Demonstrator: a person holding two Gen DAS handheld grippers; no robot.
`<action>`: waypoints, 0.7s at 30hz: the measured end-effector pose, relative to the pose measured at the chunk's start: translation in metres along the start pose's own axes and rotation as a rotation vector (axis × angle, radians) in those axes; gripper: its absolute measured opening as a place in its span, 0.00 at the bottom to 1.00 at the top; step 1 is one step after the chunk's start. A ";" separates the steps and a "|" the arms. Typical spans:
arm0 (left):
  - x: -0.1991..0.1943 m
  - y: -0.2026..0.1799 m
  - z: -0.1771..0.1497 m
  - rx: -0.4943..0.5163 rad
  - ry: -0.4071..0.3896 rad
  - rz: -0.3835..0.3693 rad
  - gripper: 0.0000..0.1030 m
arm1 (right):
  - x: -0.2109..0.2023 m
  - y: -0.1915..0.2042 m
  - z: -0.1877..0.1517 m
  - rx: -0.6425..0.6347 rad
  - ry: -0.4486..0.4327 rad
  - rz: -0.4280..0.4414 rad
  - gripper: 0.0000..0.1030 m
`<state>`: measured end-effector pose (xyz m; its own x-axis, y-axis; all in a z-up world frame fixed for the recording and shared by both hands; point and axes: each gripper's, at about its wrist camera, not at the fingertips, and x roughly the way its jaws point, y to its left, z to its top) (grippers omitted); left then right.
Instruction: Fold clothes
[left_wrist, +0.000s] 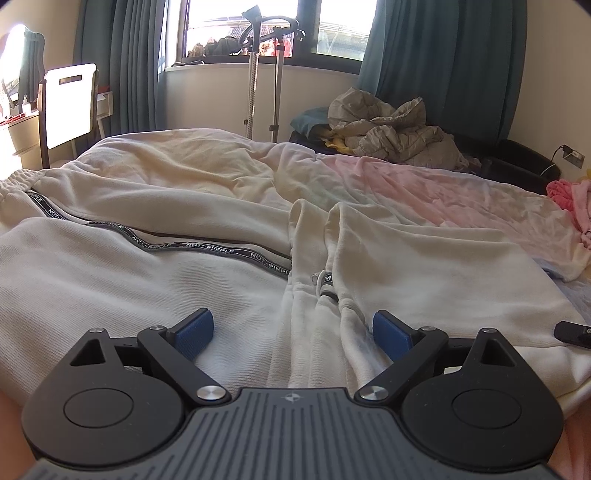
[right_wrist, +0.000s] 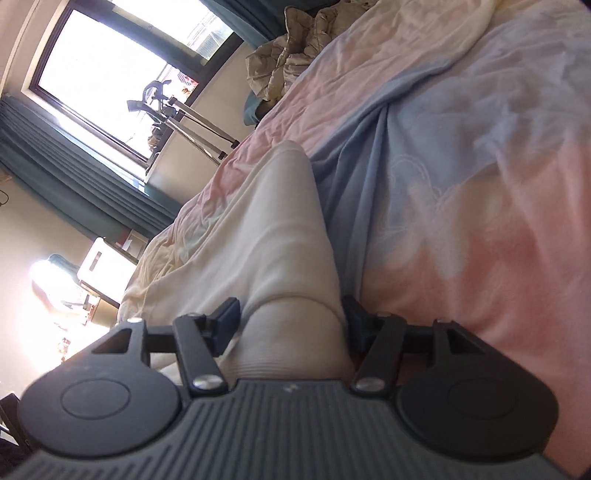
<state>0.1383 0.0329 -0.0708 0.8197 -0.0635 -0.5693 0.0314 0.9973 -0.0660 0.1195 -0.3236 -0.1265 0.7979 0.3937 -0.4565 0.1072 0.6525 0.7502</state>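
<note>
Blue pads of the left gripper (left_wrist: 291, 334) stand wide over the cream hoodie (left_wrist: 122, 280), spread flat on the bed (left_wrist: 443, 192), gripper angled gently downward. Over to the right gripper (right_wrist: 291, 319), rolled sideways, jaws apart around the ribbed sleeve cuff (right_wrist: 295, 336), not pressing.

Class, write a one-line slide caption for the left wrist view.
Left gripper open above cream trousers with printed side tape, spread on a pink and blue blanket.
</note>
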 end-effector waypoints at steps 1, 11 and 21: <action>0.000 0.000 0.000 -0.002 0.001 0.000 0.92 | -0.001 0.002 0.001 0.008 -0.001 0.011 0.60; 0.001 0.003 0.000 -0.025 0.006 -0.001 0.92 | -0.020 0.039 0.008 -0.069 -0.118 0.139 0.58; 0.000 0.001 0.001 -0.024 0.004 0.008 0.92 | -0.003 0.024 -0.004 -0.042 -0.095 0.107 0.60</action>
<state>0.1391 0.0342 -0.0701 0.8178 -0.0556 -0.5729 0.0109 0.9966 -0.0811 0.1168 -0.3062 -0.1090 0.8561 0.4011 -0.3259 -0.0053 0.6373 0.7706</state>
